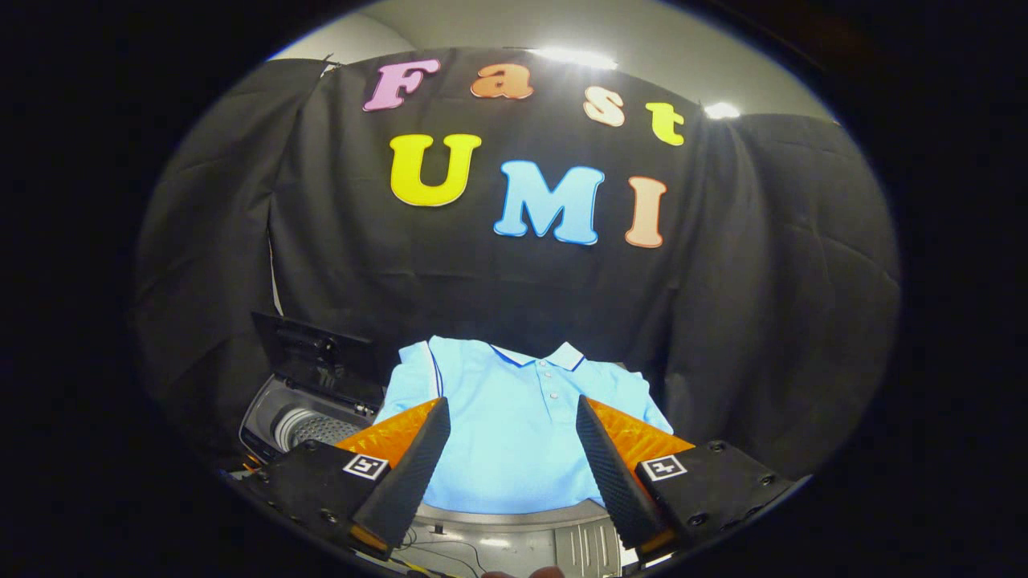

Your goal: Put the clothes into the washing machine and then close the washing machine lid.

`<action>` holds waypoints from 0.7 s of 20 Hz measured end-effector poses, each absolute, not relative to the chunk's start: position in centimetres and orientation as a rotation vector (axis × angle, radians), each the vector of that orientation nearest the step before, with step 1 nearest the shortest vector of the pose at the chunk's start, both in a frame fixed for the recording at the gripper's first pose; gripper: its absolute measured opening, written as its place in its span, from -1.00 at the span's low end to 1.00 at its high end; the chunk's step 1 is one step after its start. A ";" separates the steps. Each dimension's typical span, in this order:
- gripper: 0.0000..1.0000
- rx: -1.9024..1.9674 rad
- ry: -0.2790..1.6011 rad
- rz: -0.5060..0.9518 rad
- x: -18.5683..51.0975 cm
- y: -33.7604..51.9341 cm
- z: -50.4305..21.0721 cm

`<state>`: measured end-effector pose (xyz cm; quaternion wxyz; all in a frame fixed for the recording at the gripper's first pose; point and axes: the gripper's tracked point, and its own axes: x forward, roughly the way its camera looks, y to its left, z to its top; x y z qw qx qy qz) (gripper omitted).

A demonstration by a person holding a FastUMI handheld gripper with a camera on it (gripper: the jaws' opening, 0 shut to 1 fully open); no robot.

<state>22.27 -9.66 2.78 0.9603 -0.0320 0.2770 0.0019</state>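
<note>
Fingers spread wide, holding nothing, above a flat blue shirt, with the washer, lid up, at left.

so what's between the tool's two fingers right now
In the gripper view, the light blue polo shirt lies spread flat between and beyond the open tool's fingers, neither finger touching it.

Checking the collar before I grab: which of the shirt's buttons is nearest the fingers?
The lowest button of the three on the shirt placket; the other two sit above it toward the collar. The gripper is open.
</note>
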 end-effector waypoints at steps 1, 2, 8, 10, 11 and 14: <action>0.96 -0.059 0.593 0.008 23.1 -9.9 1.8; 0.96 -0.063 0.619 0.007 23.7 -10.1 0.8; 0.97 -0.071 0.674 0.030 27.7 -10.4 -3.2; 0.97 -0.055 0.688 0.033 28.5 -10.6 -4.1; 0.98 -0.052 0.695 0.029 28.8 -10.9 -4.5; 0.97 -0.061 0.729 0.026 29.5 -11.7 -6.4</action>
